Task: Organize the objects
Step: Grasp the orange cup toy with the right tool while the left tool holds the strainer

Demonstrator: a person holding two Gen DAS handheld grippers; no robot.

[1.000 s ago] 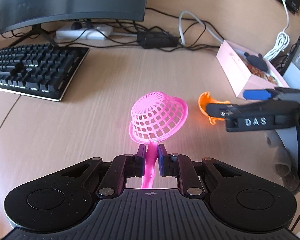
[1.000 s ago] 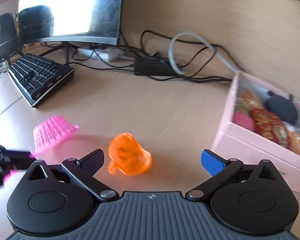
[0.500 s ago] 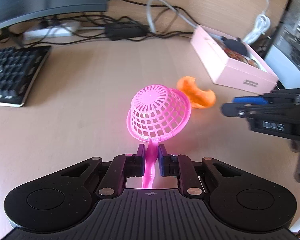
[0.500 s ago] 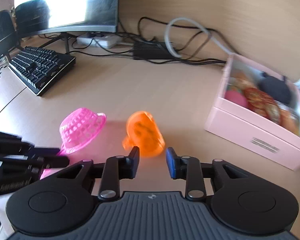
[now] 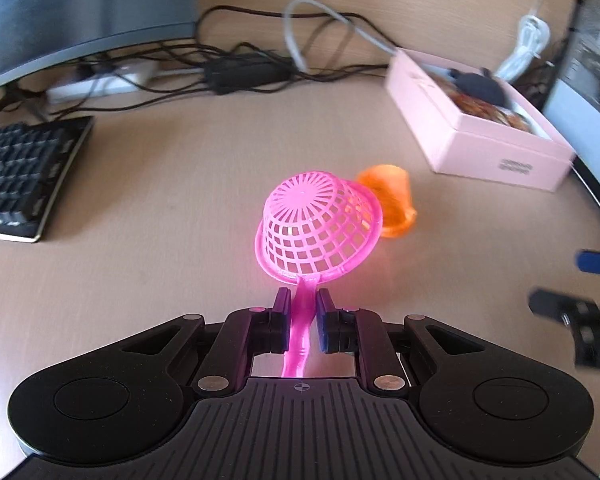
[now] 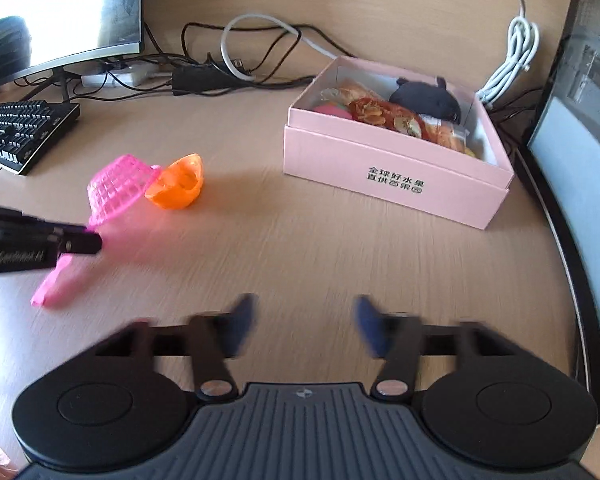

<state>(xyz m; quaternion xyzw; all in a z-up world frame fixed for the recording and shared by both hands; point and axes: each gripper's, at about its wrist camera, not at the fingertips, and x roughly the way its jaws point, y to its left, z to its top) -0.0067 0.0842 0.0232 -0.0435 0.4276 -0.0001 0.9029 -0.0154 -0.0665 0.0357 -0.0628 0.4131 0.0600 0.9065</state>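
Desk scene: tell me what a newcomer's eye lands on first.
The bright pink mesh strainer, held by its handle in the shut left gripper above mid-desk. Beside it, possibly touching, an orange toy cup lies on the desk. To the right, an open pink box holds toy food.

The left gripper (image 5: 303, 322) pinches the handle of a pink mesh strainer (image 5: 318, 230), whose basket is turned dome-up above the wooden desk (image 5: 160, 216). An orange cup (image 5: 392, 204) lies just behind it, with a pink box (image 5: 480, 136) farther right and a black keyboard (image 5: 24, 176) at left.
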